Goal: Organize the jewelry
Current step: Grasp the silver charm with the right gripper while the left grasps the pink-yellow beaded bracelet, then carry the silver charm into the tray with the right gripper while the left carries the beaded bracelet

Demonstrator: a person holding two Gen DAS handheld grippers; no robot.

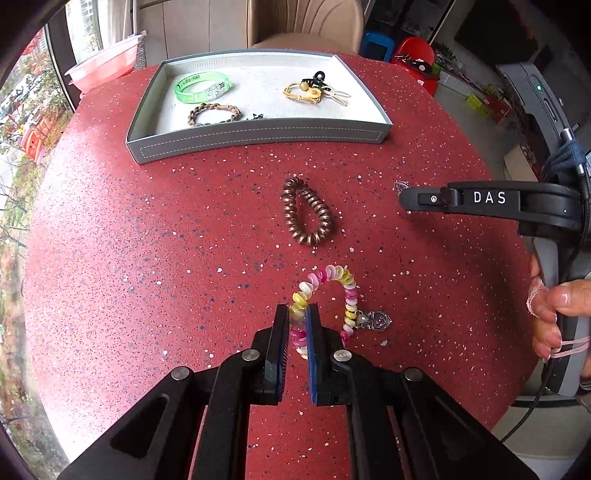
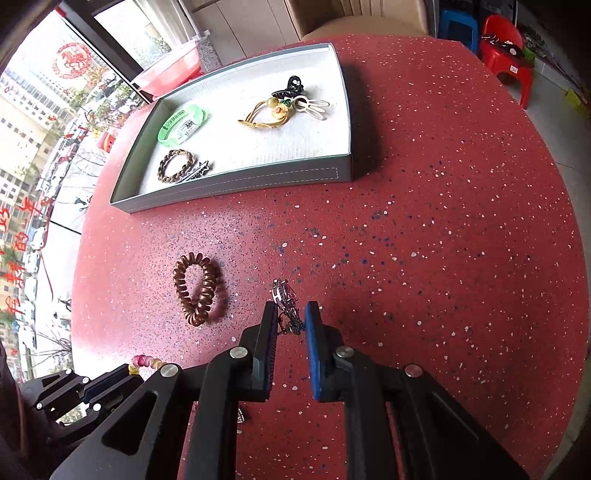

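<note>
My left gripper [image 1: 297,310] is shut on a spiral bracelet [image 1: 334,275] of pink, yellow and white coils, held just above the table. A silver heart charm [image 1: 376,320] hangs from it. My right gripper [image 2: 291,306] is shut on a small silver ornament with dark red stones [image 2: 283,293], lifted off the table. From the left wrist view the right gripper [image 1: 404,197] shows side-on at the right. A brown spiral hair tie [image 1: 306,212] [image 2: 197,288] lies loose on the table between both grippers and the grey tray [image 1: 258,137] [image 2: 236,181].
The tray holds a green bangle [image 1: 201,86], a braided brown bracelet [image 1: 214,114], a black claw clip [image 1: 316,78] and a yellow flower hair tie [image 1: 308,93]. A red speckled round table [image 1: 147,240] carries everything. A chair [image 1: 306,26] and a pink basin [image 1: 107,62] stand beyond it.
</note>
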